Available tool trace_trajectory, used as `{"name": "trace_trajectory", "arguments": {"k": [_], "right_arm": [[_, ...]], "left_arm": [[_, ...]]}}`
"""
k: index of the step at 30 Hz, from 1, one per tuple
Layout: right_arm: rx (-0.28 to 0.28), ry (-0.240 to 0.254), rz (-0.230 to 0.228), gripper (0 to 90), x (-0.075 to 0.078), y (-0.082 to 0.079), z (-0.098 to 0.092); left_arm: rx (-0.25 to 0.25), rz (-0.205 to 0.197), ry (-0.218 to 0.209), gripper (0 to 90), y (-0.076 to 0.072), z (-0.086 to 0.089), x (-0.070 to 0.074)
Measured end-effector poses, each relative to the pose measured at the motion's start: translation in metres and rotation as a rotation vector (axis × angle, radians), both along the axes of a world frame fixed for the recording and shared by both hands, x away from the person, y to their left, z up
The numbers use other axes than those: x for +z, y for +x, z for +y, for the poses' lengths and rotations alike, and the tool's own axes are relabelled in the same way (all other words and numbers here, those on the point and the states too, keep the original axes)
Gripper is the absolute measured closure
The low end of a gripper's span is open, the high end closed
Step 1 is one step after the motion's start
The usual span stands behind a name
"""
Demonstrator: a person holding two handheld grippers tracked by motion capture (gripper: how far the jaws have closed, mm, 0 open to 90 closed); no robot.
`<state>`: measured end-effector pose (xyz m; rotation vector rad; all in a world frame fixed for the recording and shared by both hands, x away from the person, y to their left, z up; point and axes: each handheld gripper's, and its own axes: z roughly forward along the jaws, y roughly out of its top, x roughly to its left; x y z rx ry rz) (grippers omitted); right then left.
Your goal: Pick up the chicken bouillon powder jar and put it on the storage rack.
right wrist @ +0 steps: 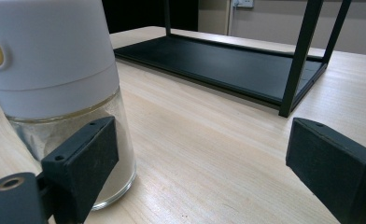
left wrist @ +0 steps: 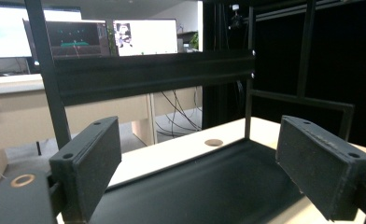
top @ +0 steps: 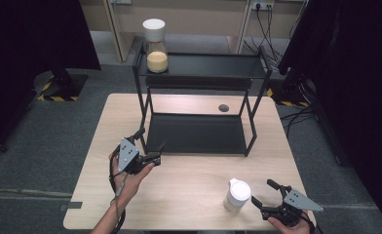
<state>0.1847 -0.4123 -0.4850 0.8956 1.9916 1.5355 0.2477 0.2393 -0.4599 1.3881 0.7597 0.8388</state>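
A black two-tier metal rack (top: pixel 199 134) stands at the back middle of the wooden table. On its top shelf at the left stands a glass jar with a white lid and yellow powder (top: pixel 156 46). A second white-lidded glass jar (top: pixel 237 196) stands near the table's front right; it looms at the left in the right gripper view (right wrist: pixel 55 84). My left gripper (top: pixel 152 144) is open and empty at the rack's front left corner, its jaws over the lower shelf (left wrist: pixel 204 186). My right gripper (top: pixel 265 193) is open just right of the front jar, apart from it.
A small round hole cover (top: pixel 223 107) is set in the table behind the rack. Dark curtains hang at both sides. A desk with cables stands beyond the table, and monitors (left wrist: pixel 102 37) glow past the rack in the left gripper view.
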Motion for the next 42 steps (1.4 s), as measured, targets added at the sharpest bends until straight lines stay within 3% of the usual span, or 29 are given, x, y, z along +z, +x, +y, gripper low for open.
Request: {"name": "trace_trajectory", "arguments": {"k": [6,11,18,21,32,37,42], "right_arm": [[-0.001,-0.001,-0.001,9.5,0.000,0.000,0.000],[-0.001,-0.002,-0.002,9.6,0.000,0.000,0.000],[-0.001,-0.002,-0.003,9.6,0.000,-0.001,0.000],[-0.001,-0.002,-0.002,9.6,0.000,0.000,0.000],[0.001,-0.009,0.000,9.6,0.001,0.000,0.001],[-0.003,-0.003,0.003,9.6,0.001,0.000,0.001],[0.001,-0.008,0.004,9.5,0.001,0.001,0.001]], "left_arm": [[-0.010,0.024,-0.021,13.6,-0.005,0.002,-0.019],[-0.016,0.066,-0.014,13.6,-0.009,0.002,-0.035],[-0.007,0.132,-0.006,13.8,-0.012,0.001,-0.059],[0.013,0.134,-0.017,13.7,-0.016,0.000,-0.067],[0.005,0.153,-0.016,13.3,-0.014,0.000,-0.064],[0.003,0.137,-0.004,13.2,-0.015,0.000,-0.066],[-0.004,0.148,-0.011,13.1,-0.014,0.001,-0.065]]}}
